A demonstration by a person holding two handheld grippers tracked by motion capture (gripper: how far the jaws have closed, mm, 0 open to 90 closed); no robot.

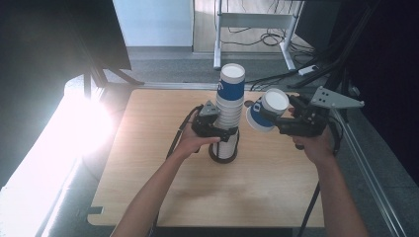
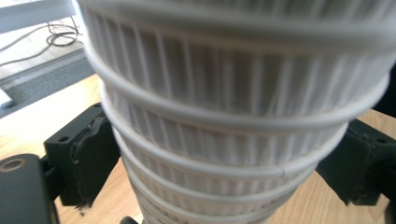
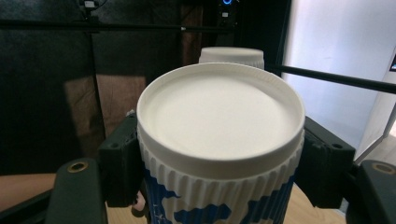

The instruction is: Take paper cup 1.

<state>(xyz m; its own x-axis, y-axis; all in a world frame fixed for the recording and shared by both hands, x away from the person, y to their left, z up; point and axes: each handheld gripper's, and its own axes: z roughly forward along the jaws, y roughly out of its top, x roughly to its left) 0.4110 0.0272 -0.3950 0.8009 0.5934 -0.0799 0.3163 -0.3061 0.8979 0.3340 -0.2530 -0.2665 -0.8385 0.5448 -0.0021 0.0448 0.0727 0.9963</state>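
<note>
— So, from the high view, what's the right gripper (image 1: 276, 121) doing?

— It's clamping one cup (image 1: 267, 111), upside down and tipped, white base facing up and toward us. The cup is hanging just right of the stack (image 1: 230, 113), about level with the stack's upper part, not touching it as far as I can tell.

— And the stack?

— It's standing upright near the middle of the table (image 1: 148, 163), long axis vertical, its foot ringed by a dark loop. The left gripper (image 1: 225, 134) is sitting low around it, jaws on either side.

— Is the left one squeezing?

— Moving to the left gripper view: the stack (image 2: 233, 116) is filling the space between the two black jaws, ribbed rims one above another. The jaws are standing close on each flank, but whether the pads are pressing I can't tell; they look eased rather than clenched.

— And the right gripper view?

— There the cup (image 3: 219, 140) is sitting squarely between the jaws, both pads biting into its ribbed wall, blue print below. Beyond it, the top of the stack (image 3: 231, 55) is peeking up, straight ahead and a little higher.

— So what is the next move hinging on?

— I'd say on the cup lying beside and below the stack's top. It's going to need lifting above that top and its axis bringing upright, in line with the stack, if it's being put on. The right hand is the one carrying; the left is just minding the base.
</note>
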